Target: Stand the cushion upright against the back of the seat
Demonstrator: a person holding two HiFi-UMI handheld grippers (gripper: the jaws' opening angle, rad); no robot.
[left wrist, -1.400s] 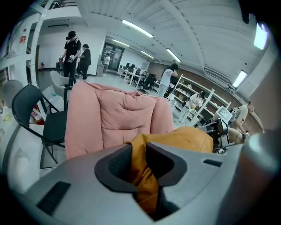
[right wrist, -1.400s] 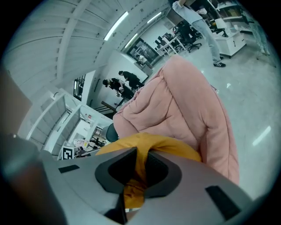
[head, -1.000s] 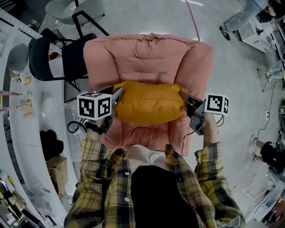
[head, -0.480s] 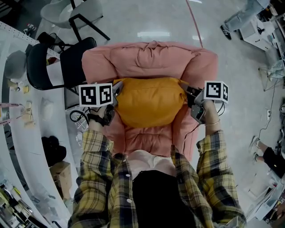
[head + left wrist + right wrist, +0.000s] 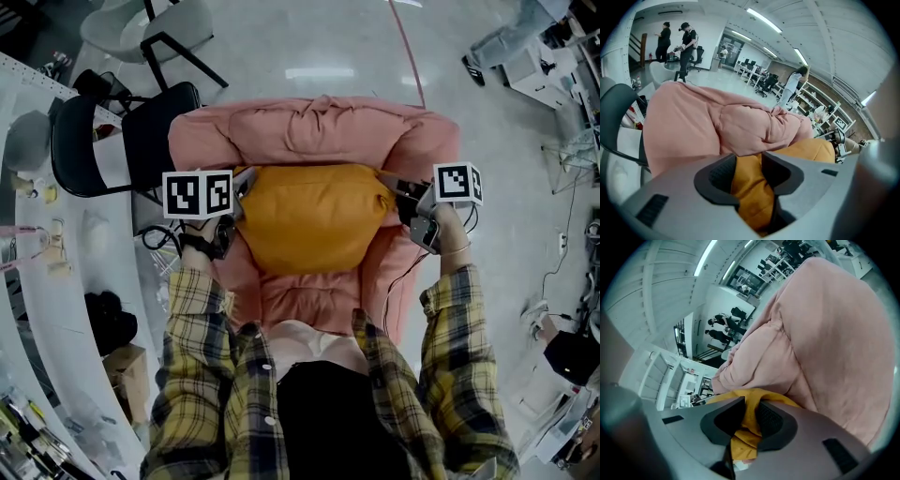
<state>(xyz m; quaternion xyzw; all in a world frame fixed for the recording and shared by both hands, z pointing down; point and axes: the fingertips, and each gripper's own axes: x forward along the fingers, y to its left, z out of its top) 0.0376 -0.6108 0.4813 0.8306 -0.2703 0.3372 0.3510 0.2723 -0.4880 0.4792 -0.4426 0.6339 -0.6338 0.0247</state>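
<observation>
The pink seat [image 5: 309, 127] is taking up the middle of the scene, with its padded back on the far side. The orange cushion [image 5: 309, 220] is sitting on it between the two armrests, its far edge touching that back. My left claw [image 5: 244, 186] is gripping the cushion's left edge. Its jaws are standing partly apart, having just been opening, with orange fabric bunched against both pads. My right claw [image 5: 396, 190] is pinching the right corner, its narrower jaws likewise just opening on a pressed fold.
</observation>
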